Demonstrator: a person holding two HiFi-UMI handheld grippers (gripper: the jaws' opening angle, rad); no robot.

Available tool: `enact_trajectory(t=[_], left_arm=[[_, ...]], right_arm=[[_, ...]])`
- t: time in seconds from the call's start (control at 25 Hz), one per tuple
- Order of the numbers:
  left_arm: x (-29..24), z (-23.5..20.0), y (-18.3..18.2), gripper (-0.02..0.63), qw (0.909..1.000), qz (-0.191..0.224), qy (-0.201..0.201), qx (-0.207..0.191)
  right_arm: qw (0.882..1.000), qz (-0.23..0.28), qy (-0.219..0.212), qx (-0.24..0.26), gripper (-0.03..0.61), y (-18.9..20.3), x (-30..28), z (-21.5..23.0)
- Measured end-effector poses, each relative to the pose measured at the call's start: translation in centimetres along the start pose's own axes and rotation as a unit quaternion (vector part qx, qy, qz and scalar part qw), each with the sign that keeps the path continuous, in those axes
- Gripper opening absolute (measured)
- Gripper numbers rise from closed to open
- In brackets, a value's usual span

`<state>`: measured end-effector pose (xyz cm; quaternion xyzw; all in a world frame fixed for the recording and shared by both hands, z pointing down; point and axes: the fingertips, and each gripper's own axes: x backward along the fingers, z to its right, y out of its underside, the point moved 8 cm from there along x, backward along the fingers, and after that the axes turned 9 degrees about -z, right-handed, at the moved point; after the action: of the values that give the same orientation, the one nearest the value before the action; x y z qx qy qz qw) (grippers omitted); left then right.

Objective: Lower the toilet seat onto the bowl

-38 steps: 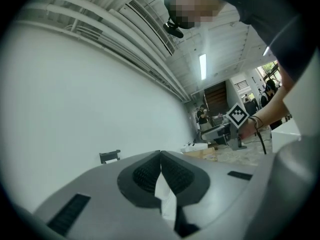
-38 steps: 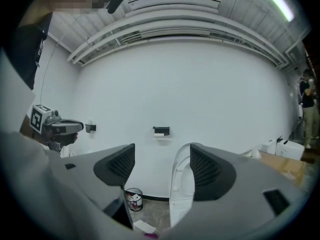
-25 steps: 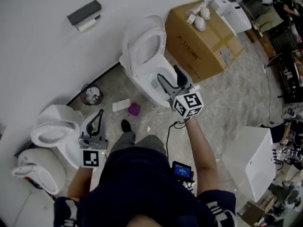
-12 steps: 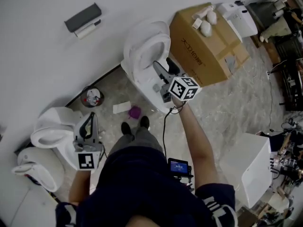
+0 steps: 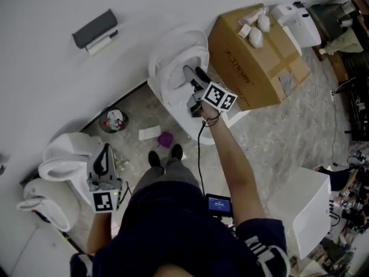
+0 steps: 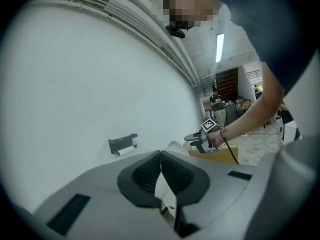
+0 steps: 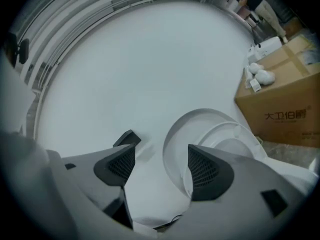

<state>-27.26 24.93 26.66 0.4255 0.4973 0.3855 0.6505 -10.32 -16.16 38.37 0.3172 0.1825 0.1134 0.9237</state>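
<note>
Toilet seat [image 5: 173, 49]: raised, tilted back toward the wall, at 12 o'clock in the head view, above the bowl [image 5: 176, 109].

Right claw [image 5: 194, 73]: held out at arm's length, tips over the lower part of the seat's opening. Jaws wide apart in the right gripper view [image 7: 160, 154], gripping nothing. Bare wall between them, with the seat [image 7: 172, 134] rising at 1 o'clock behind the right-hand jaw. Contact with the seat not discernible.

Left claw [image 5: 105, 154]: low at 8 o'clock, well apart from the seat, over a second toilet [image 5: 60, 169]. Jaws closed together [image 6: 161, 160], holding nothing.

Cardboard box [image 5: 253, 51] just beside the bowl at 2 o'clock. Paper holder [image 5: 95, 29] on the wall at 11 o'clock.
</note>
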Motion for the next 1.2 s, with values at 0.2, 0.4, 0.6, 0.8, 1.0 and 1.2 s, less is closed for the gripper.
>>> enact_trajectory(t=[0.2,0.4,0.6,0.8,1.0,1.2], left_arm=[[-0.7,0.2,0.0,0.026,0.9999,-0.010,-0.007,-0.005],[-1.3,0.2,0.0,0.025,0.9997,-0.021,-0.013,-0.003],[-1.7,0.0,0.4,0.026,0.9994,-0.030,-0.016,-0.005],[-2.2,-0.4,0.5,0.026,0.9991,-0.037,-0.019,-0.001],[-2.6,-0.9,0.7,0.026,0.9988,-0.044,-0.022,0.000],[-2.9,-1.2,1.0,0.026,0.9984,-0.051,-0.026,0.001]], right_arm=[[0.998,0.004,-0.005,-0.058,0.341,-0.2,-1.8,2.6],[0.997,0.004,-0.006,-0.083,0.341,-0.6,-3.3,4.2],[0.993,0.012,-0.009,-0.115,0.336,-0.7,-4.6,5.4],[0.987,0.029,-0.017,-0.158,0.325,-0.7,-5.9,6.6],[0.976,0.043,-0.026,-0.211,0.313,-0.6,-7.2,7.9],[0.967,0.056,-0.028,-0.247,0.302,-0.6,-8.7,9.1]])
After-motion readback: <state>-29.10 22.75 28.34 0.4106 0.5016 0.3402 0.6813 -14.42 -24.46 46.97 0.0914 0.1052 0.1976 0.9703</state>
